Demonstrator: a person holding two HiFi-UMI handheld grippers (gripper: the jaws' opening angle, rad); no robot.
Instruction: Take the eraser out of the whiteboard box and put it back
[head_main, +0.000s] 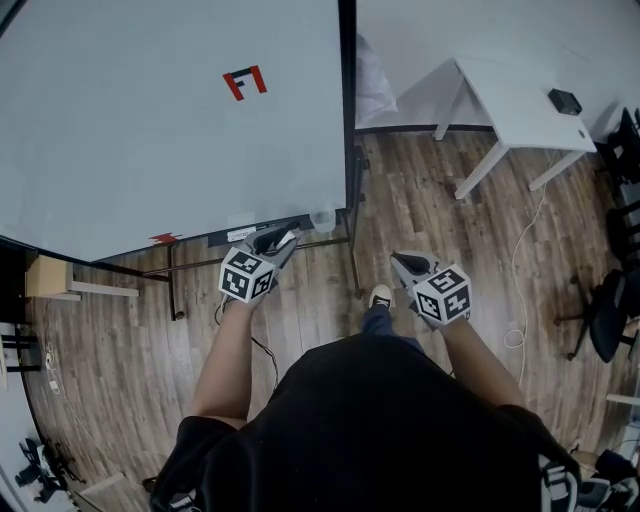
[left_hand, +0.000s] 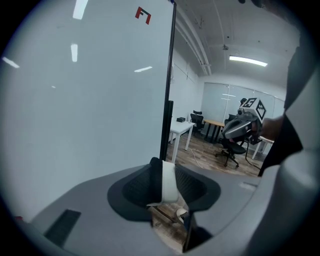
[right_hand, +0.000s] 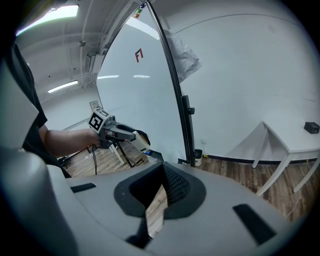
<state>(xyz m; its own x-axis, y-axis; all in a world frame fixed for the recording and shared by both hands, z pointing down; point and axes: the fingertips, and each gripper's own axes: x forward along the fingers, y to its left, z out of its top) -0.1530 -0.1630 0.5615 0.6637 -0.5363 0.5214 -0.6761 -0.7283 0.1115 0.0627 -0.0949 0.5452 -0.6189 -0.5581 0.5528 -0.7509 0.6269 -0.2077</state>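
My left gripper is shut on the eraser, a black block with a white felt side that stands upright between the pads. It hovers just in front of the dark whiteboard box fixed under the board's lower edge. In the right gripper view the left gripper shows with the eraser sticking out of its tip, above the box. My right gripper hangs to the right over the wood floor, its jaws together with nothing in them.
The big whiteboard on a black stand fills the left, with a clear cup at its lower right corner. A white table stands at the back right, and office chairs at the right edge. A shoe is below.
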